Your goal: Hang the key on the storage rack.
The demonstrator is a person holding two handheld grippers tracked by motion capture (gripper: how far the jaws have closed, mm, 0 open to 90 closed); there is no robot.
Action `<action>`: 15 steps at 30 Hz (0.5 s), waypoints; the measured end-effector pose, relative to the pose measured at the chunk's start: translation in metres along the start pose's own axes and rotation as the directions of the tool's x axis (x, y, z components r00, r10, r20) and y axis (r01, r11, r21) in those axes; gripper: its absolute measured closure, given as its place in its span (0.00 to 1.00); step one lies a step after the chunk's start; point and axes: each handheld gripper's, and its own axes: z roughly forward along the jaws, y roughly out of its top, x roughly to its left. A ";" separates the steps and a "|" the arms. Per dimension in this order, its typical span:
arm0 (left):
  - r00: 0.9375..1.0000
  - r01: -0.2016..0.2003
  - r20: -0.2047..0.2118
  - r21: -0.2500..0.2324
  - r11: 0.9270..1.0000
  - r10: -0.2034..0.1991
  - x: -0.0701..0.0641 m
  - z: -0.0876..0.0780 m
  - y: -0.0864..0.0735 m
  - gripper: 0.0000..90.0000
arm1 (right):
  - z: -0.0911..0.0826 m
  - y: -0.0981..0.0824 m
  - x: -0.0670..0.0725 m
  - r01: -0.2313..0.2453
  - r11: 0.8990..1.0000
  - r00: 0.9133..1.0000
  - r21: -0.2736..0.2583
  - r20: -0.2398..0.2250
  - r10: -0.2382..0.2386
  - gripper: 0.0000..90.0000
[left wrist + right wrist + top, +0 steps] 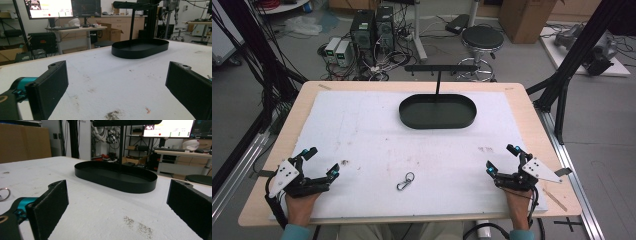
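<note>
A small metal key clip (405,181) with a ring is seen lying flat on the white mat (362,130), well short of the black oval tray (437,111) and on the person's side of it, roughly in line with the tray's left half. In the right gripper view its ring is glimpsed at the left edge, well apart from the tray.

The left gripper (321,162) is held low over the mat, well to the left of the tray and nearer the person. Its jaws are spread wide, and nothing is caught between them; bare mat is seen in the gap in the left gripper view, with the tray beyond.

The right gripper (502,159) is held to the right of the tray, also on the near side. Its jaws are likewise parted wide and nothing is gripped.

From the tray a thin black post (437,82) is raised, topped by a crossbar (441,67) with small pegs.
</note>
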 end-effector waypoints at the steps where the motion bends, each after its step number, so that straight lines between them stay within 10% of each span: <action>1: 1.000 0.000 0.000 0.000 1.000 0.000 0.000 0.000 0.000 0.05 | 0.000 0.000 0.000 0.000 1.000 1.000 0.000 0.000 0.000 0.03; 15: 1.000 0.007 0.000 -0.001 1.000 -0.007 0.001 0.000 0.000 0.05 | 0.000 0.000 0.001 0.017 1.000 1.000 0.001 -0.007 -0.017 0.03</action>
